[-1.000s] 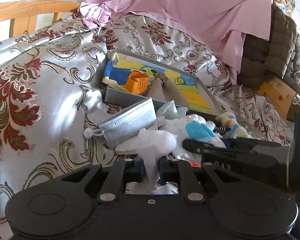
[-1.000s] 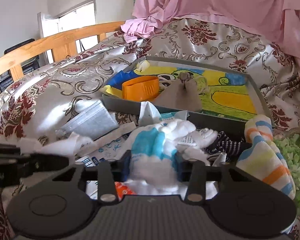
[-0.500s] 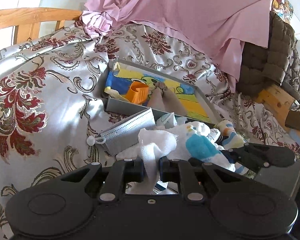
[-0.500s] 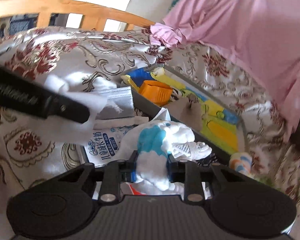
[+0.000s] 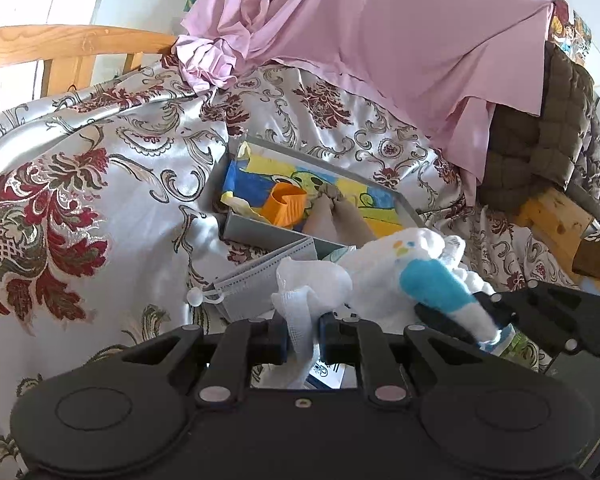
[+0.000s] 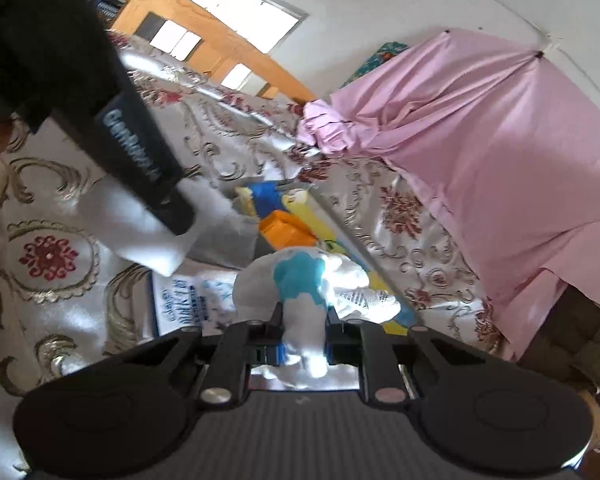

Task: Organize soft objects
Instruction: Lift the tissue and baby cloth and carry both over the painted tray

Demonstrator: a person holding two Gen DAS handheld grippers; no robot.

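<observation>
My left gripper (image 5: 302,332) is shut on a white gauze cloth (image 5: 308,280) that bunches up above its fingertips. To its right, a white sock with a blue patch (image 5: 432,280) is pinched by my right gripper (image 6: 302,336), whose jaws are still closing on it. The sock is squeezed narrow between the pads and hangs above the bedspread, with the right wrist view tilted. In that view the left gripper's black finger (image 6: 140,160) crosses the upper left with the white cloth (image 6: 140,236) at its tip.
Behind the grippers, a grey tray (image 5: 268,232) with a colourful picture base holds an orange cup (image 5: 286,204) and a beige cloth item (image 5: 336,216). A grey face mask (image 5: 256,280) and a blue-printed packet (image 6: 188,300) lie on the floral bedspread. A pink sheet (image 5: 380,40) hangs behind.
The right gripper has narrowed on the blue-patched sock, rolled over and lifted it off the pile toward the left gripper. The left gripper stays shut on the white cloth.
</observation>
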